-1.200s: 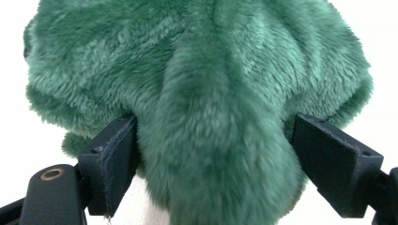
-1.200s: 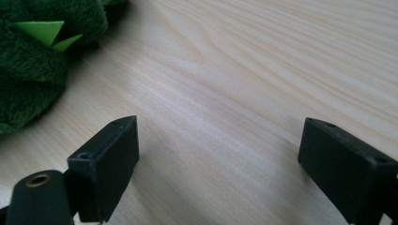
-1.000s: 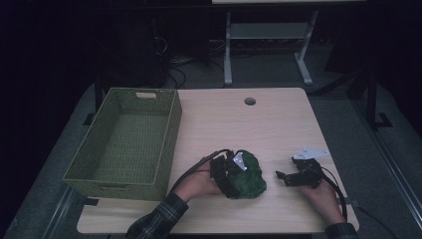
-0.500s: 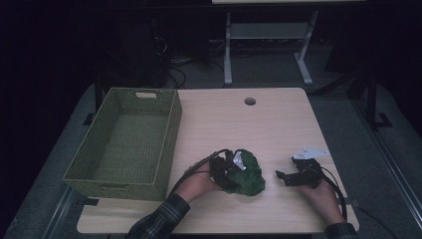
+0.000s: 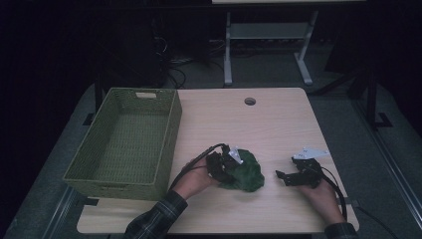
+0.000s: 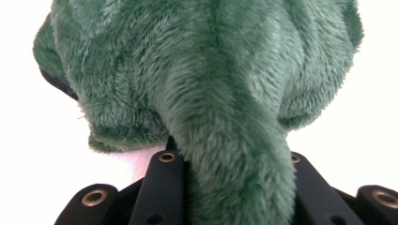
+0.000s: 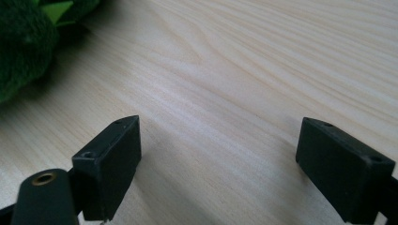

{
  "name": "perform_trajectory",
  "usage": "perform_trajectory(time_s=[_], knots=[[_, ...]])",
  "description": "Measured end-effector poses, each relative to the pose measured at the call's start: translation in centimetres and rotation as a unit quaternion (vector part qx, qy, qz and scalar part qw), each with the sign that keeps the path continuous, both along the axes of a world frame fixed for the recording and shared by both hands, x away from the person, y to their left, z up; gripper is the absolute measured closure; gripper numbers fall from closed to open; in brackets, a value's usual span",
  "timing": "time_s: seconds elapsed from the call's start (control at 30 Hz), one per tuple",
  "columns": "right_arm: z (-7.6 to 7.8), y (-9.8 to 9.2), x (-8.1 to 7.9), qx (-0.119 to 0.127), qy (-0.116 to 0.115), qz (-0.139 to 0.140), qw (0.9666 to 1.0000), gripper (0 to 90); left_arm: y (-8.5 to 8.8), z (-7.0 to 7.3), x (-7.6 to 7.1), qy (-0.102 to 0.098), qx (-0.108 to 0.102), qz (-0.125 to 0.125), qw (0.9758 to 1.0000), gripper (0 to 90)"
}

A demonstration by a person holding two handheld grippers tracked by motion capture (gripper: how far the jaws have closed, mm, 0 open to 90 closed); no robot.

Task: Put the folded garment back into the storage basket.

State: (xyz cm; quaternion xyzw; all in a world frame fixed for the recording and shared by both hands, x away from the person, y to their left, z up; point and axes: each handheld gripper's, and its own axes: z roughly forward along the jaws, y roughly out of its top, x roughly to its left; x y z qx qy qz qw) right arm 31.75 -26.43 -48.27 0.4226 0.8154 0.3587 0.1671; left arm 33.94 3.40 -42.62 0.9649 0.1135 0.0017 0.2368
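Left gripper [image 5: 225, 167] has just been closing its jaws, which now pinch a fold of the green plush toy [image 5: 245, 173] lying on the wooden table [image 5: 268, 124] just beside the wicker basket [image 5: 124, 144]. Fur hides the pads, and the toy's shape is unclear. Right gripper [image 5: 284, 175] rests apart, jaws spread over bare wood.

On my feed I see a green woven basket [image 5: 124, 142] sitting at left of center on the pale wood tabletop [image 5: 259, 129], a round cable hole [image 5: 250, 101] near its far edge, and a metal frame [image 5: 263, 45] at upper center.
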Motion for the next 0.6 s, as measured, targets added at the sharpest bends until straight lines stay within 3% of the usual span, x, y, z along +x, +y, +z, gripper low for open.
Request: perform_trajectory(time_s=[0.2, 0.6], knots=[[0.0, 0.0, 0.0, 0.000, 0.000, 0.000, 1.0000, 14.0, 0.6, 1.6, 0.1, 0.004, -0.015, 0.008, 0.9999, 73.5], [0.0, 0.0, 0.0, 0.000, 0.000, -0.001, 1.0000, 14.0, 3.3, 6.3, 0.5, 0.006, -0.027, 0.031, 0.9991, 73.2]])
